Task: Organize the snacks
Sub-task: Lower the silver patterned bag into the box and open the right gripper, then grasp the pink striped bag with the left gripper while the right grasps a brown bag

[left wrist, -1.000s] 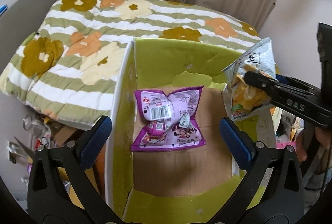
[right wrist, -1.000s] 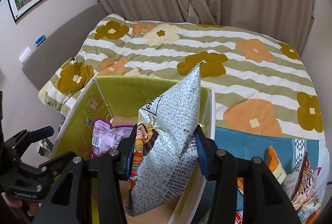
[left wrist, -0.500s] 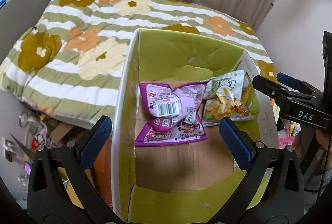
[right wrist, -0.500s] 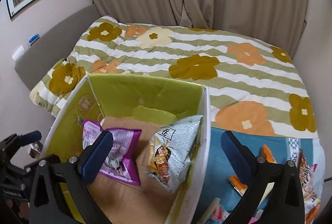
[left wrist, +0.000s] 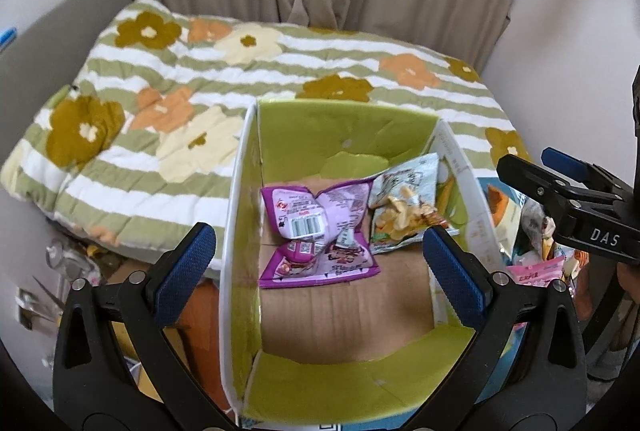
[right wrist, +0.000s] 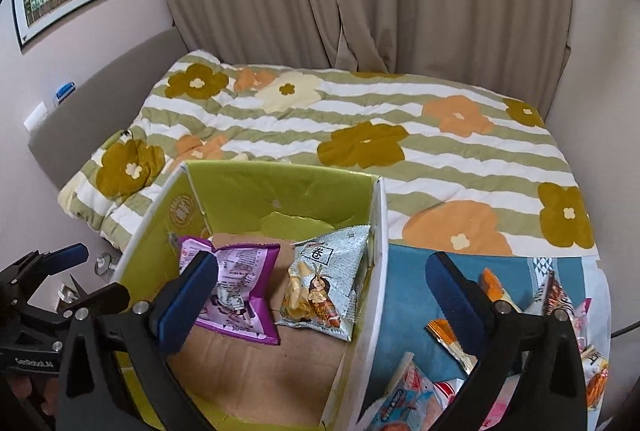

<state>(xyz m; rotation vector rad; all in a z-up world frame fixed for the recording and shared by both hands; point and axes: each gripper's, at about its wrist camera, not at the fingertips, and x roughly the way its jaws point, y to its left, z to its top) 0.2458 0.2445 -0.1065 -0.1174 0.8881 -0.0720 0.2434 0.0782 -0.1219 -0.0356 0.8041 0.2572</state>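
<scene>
A green-lined cardboard box (left wrist: 344,135) (right wrist: 280,191) stands open in front of the bed. On its brown floor lie a purple snack bag (left wrist: 316,231) (right wrist: 236,291) and, to its right, a silver chip bag (left wrist: 404,207) (right wrist: 324,283) leaning toward the box's right wall. My left gripper (left wrist: 320,267) hovers open above the box with nothing between its blue pads. My right gripper (right wrist: 320,295) is open and empty above the box's right wall; it also shows at the right edge of the left wrist view (left wrist: 568,187).
Several loose snack packets (right wrist: 472,335) lie on a blue cloth (right wrist: 408,271) right of the box. A bed with a flowered, striped quilt (right wrist: 360,127) fills the background, curtains behind it. Clutter and scissors (left wrist: 44,291) sit on the floor left of the box.
The right gripper let go of the silver chip bag, which dropped into the box beside the purple bag. Both grippers have since drawn back and up from the box.
</scene>
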